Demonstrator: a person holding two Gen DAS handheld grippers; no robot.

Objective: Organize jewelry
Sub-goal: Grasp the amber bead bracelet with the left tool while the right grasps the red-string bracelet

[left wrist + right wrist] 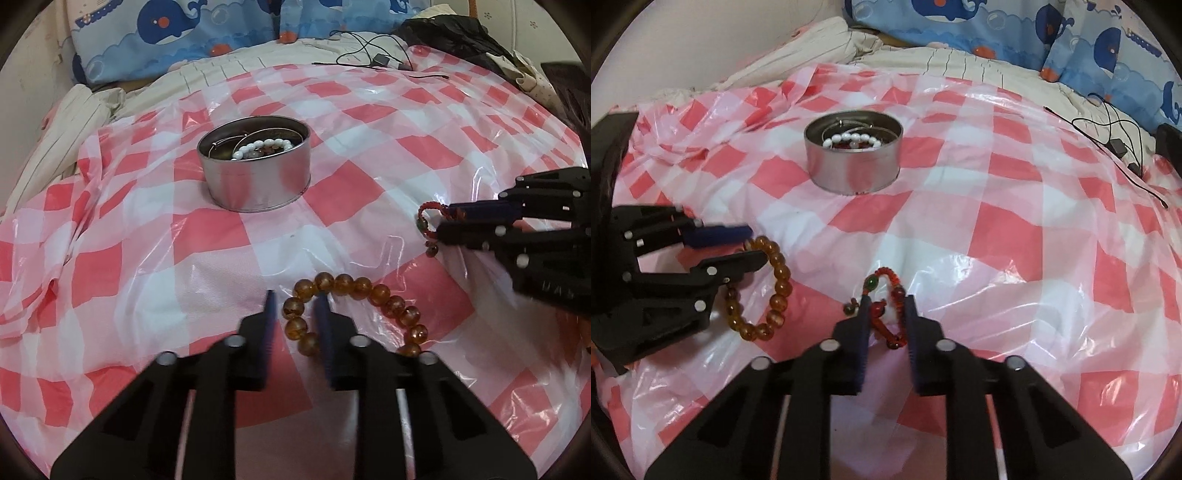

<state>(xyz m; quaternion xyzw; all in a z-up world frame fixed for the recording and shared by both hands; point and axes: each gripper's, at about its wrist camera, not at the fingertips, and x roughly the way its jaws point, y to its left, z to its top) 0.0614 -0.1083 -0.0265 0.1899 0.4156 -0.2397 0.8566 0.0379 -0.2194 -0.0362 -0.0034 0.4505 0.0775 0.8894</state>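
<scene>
A round silver tin (255, 184) (854, 168) stands on the red-and-white checked plastic sheet and holds a white bead bracelet (264, 146) (851, 140) and thin bangles. An amber bead bracelet (384, 302) (777, 284) lies on the sheet. My left gripper (297, 301) (753, 243) is open, its jaws straddling the bracelet's near-left beads. A red cord bracelet with a green bead (886, 306) (424, 221) lies to the right. My right gripper (886, 306) (441, 221) is open, its jaws on either side of that bracelet.
The checked plastic sheet (369, 184) covers a bed. Whale-print pillows (177, 33) (1071, 40) lie behind it. A black cable with a small charger (380, 55) (1115, 144) lies at the far edge. Dark clothing (461, 33) is piled at the back right.
</scene>
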